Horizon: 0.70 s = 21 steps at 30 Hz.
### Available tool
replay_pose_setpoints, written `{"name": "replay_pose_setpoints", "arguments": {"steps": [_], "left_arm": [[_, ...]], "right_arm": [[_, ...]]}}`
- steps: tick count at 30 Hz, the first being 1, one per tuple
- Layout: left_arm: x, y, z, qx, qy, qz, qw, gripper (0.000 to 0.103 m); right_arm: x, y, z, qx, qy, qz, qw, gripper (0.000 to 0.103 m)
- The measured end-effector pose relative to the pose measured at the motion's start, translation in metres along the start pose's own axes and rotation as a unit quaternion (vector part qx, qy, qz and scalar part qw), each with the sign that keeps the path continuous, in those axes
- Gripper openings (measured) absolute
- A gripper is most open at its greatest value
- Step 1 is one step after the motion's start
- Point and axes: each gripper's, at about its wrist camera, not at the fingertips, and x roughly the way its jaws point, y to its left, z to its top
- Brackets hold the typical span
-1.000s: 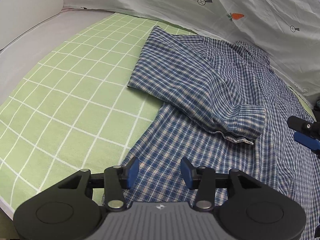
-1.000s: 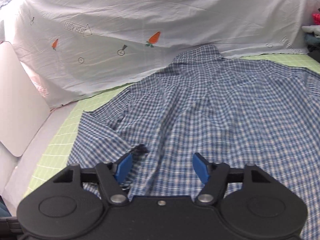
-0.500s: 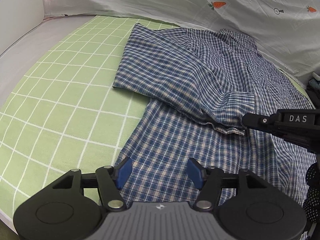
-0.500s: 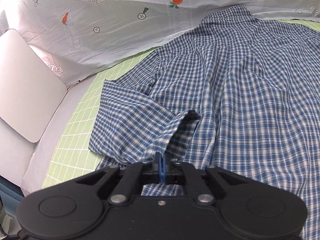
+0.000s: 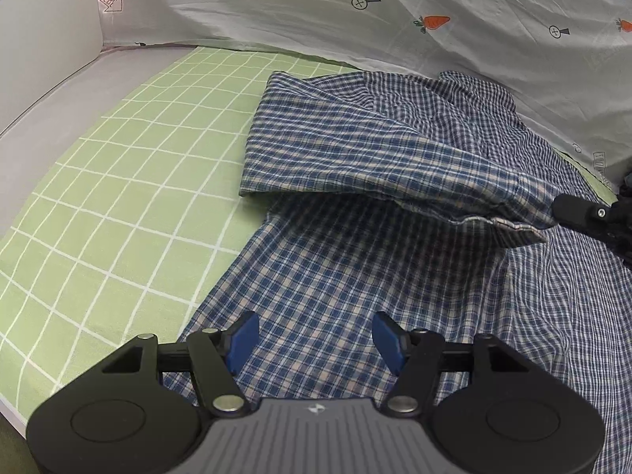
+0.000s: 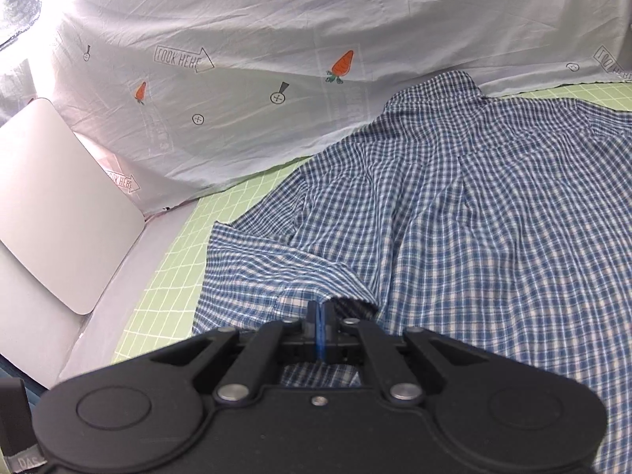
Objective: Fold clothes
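On the green sheet [image 5: 118, 205], left hand-held gripper [image 5: 316, 339] agape; right hand-held gripper [image 6: 319, 318] (its view only) pinching shirt cuff [image 6: 312, 296].

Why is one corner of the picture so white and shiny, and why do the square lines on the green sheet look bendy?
In the right wrist view, strong light behind the white cloth washes out the top left corner. In the left wrist view, the fisheye lens curves the straight grid on the green sheet, and the lifted sleeve casts a dark shadow on the shirt underneath.
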Motion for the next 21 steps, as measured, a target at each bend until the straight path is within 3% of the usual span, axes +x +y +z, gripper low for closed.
{"name": "replay_pose_setpoints", "arguments": {"steps": [8,17,21], "left_arm": [[-0.003,-0.052,-0.008,-0.008,-0.013,0.011,0.9998,0.064],[0.012,-0.111,-0.024,-0.016,-0.008,0.023,0.9996,0.064],[0.023,-0.125,-0.032,-0.02,0.011,0.048,0.9986,0.064]], "right_arm": [[-0.032,-0.028,0.044,-0.022,-0.034,0.036,0.999,0.0],[-0.054,-0.101,0.072,-0.021,-0.04,0.017,0.999,0.0],[-0.052,-0.134,0.079,-0.017,-0.029,0.01,0.999,0.0]]}}
